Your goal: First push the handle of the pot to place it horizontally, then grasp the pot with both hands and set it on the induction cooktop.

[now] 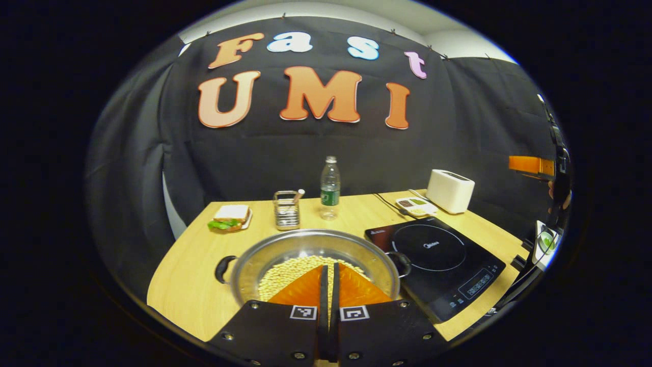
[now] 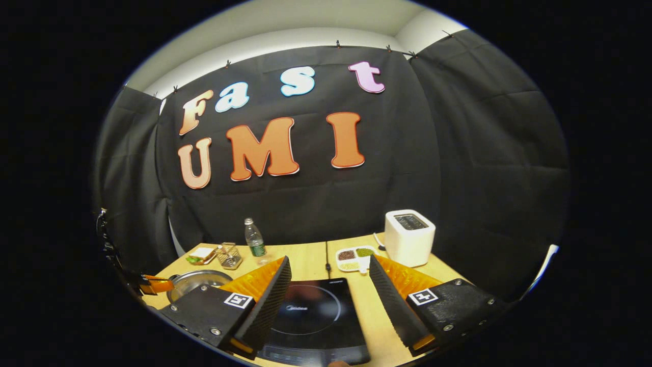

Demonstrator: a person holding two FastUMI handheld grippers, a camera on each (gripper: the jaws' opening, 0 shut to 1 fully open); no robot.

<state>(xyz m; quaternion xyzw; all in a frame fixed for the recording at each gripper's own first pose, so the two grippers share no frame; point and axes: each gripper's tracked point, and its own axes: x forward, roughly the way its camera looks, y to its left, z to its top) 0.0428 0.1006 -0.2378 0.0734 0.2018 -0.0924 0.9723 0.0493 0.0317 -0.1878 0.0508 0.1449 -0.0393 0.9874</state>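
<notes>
On the wooden table [image 1: 193, 285], pot [image 1: 285, 250] of pale beans sits just left of the induction cooktop [image 1: 438, 260], not on it; black handles stick out at left and right rim. Left gripper [image 1: 329, 278] hangs over the pot's near side, fingers pressed together, holding nothing. Right gripper [image 2: 330, 290] hovers above the cooktop, fingers spread wide, empty. Behind: water bottle [image 1: 330, 187], toaster [image 1: 450, 190], sandwich plate [image 1: 230, 217], wire holder [image 1: 287, 209]
</notes>
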